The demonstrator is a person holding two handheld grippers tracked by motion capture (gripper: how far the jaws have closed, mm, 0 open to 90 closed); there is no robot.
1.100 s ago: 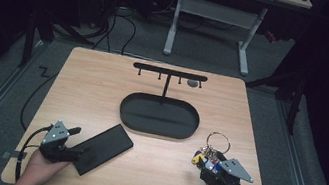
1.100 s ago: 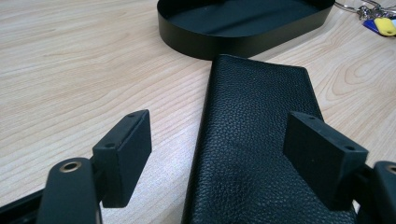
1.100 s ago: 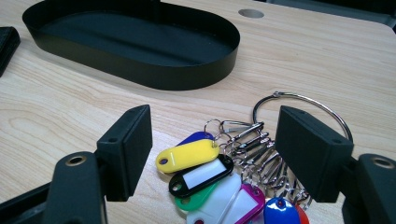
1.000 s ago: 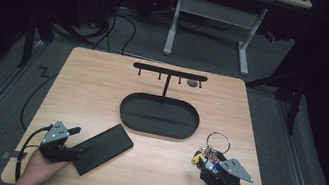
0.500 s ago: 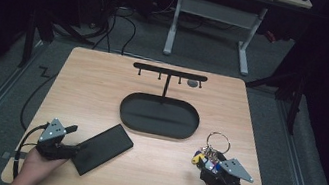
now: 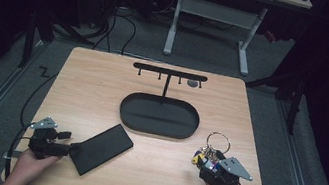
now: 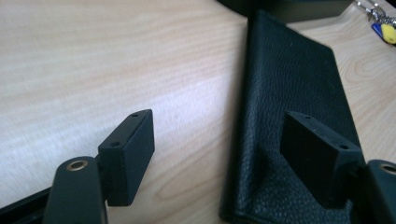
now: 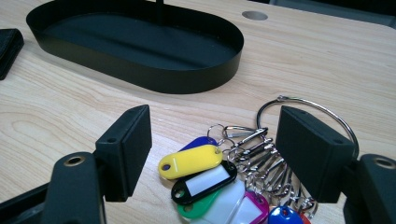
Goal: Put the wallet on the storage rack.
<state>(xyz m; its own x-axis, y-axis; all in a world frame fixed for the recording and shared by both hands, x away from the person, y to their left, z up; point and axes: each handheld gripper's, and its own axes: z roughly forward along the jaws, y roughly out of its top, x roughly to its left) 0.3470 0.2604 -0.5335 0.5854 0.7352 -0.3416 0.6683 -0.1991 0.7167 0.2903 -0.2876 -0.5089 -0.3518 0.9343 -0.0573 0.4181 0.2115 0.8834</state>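
Jaws of left gripper (image 6: 73,147) shifted along wallet (image 6: 101,149).

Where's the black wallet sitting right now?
In the high view the black wallet lies flat on the table's near-left part, just below-left of the oval tray, with the open left tool at its near-left end.
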